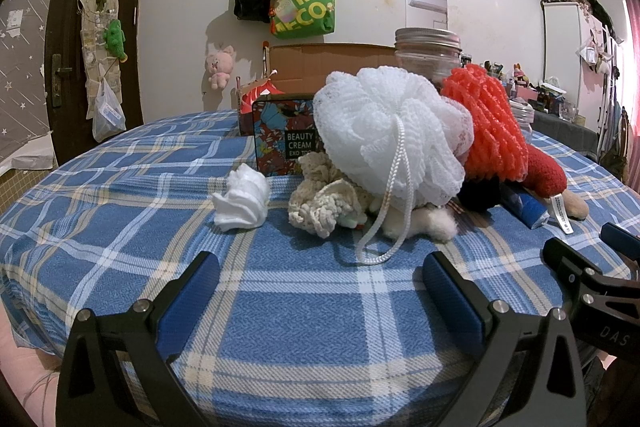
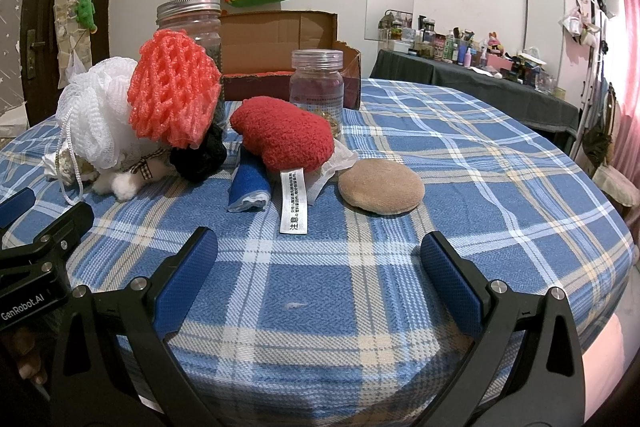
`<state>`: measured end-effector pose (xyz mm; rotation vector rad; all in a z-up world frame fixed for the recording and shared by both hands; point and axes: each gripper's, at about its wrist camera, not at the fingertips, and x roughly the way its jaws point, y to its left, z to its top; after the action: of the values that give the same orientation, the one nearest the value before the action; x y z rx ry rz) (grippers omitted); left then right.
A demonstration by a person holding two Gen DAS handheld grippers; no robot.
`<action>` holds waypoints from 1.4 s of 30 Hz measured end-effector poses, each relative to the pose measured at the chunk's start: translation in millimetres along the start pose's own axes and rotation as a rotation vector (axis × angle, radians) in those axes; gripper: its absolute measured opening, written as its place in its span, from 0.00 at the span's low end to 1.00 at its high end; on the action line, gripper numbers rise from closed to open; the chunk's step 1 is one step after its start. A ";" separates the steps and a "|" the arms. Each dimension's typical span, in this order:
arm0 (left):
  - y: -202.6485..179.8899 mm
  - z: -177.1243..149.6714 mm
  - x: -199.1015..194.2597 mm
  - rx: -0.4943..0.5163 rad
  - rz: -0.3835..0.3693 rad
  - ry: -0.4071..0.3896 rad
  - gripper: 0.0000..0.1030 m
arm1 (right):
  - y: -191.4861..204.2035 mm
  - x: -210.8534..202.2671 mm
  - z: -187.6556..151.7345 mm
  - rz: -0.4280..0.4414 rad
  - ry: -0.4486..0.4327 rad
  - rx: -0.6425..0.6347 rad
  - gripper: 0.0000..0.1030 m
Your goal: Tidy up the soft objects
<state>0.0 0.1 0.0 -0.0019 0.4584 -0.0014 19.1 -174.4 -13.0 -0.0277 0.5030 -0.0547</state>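
A heap of soft things lies on the blue plaid table [image 1: 120, 211]: a white mesh bath pouf [image 1: 384, 131], a red foam net [image 1: 488, 123], a cream knitted piece [image 1: 324, 199], a crumpled white tissue [image 1: 242, 203]. My left gripper [image 1: 320, 287] stands open in front of the pouf's cord, holding nothing. From the right wrist I see the red foam net [image 2: 174, 95], white pouf [image 2: 94, 115], a red fuzzy plush [image 2: 284, 135] with a white tag, a rolled blue cloth [image 2: 248, 187] and a tan round pad [image 2: 382, 187]. My right gripper [image 2: 320, 267] is open and empty, short of the tag.
A floral tin [image 1: 280, 135] marked BEAUTY CREAM stands behind the heap. Two clear jars [image 2: 316, 87] [image 2: 190, 23] and an open cardboard box [image 2: 280, 35] sit at the back. A dark cluttered side table [image 2: 480, 79] stands to the right; the left gripper's body [image 2: 36, 255] is at the left edge.
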 end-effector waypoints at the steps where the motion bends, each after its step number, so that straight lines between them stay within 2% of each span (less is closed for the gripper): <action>1: 0.0 0.0 0.0 0.000 0.000 0.000 1.00 | 0.0 0.0 0.0 0.000 0.000 0.000 1.00; 14: 0.2 0.1 -0.1 -0.002 -0.003 0.001 1.00 | 0.4 0.0 -0.7 0.000 0.000 0.000 1.00; 20: 9.8 7.4 -1.3 -0.012 -0.037 0.004 1.00 | 2.8 -1.6 -2.2 0.017 0.021 -0.011 1.00; 25: 7.9 25.0 -9.0 0.007 -0.057 -0.052 1.00 | -3.4 -7.5 13.5 0.051 -0.002 -0.016 1.00; 33: 10.7 50.6 -13.5 0.017 -0.107 -0.082 1.00 | -4.8 -12.0 41.6 0.098 -0.052 -0.033 1.00; 42: -1.0 74.9 5.0 0.102 -0.157 -0.049 1.00 | -17.7 12.6 65.9 0.163 0.001 -0.070 1.00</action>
<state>37.7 -0.8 64.9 0.0623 0.4078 -0.1786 61.1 -191.9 39.4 -0.0545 0.5070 0.1226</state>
